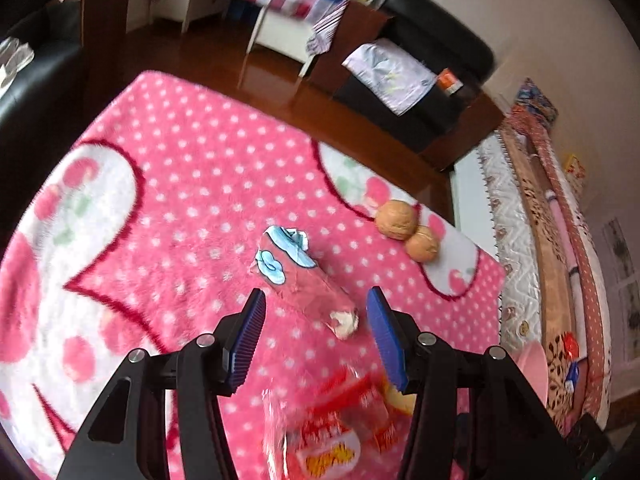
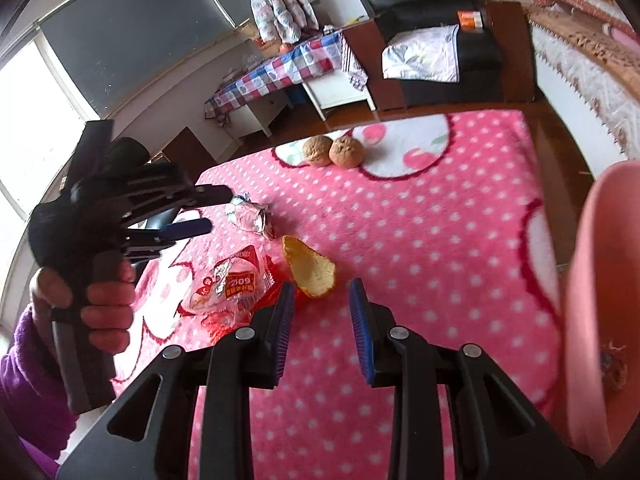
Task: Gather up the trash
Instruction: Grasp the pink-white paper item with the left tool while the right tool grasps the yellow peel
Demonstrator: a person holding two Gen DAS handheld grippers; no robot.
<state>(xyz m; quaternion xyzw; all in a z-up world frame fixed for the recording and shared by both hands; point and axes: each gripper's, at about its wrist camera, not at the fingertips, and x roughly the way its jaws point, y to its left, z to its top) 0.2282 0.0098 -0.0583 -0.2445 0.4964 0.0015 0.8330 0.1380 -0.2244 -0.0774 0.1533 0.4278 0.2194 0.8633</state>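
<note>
On the pink polka-dot blanket lies a crumpled pink wrapper with blue clouds, just ahead of my open, empty left gripper. A red and clear snack bag lies below the gripper, blurred. In the right wrist view the same wrapper sits by the left gripper, with the snack bag and an orange peel in front of my open, empty right gripper. Two walnuts lie farther back and also show in the left wrist view.
A pink bin stands at the right edge of the blanket; its rim shows in the left wrist view. Beyond the blanket are a wooden floor, a black armchair, a checked-cloth table and a bed.
</note>
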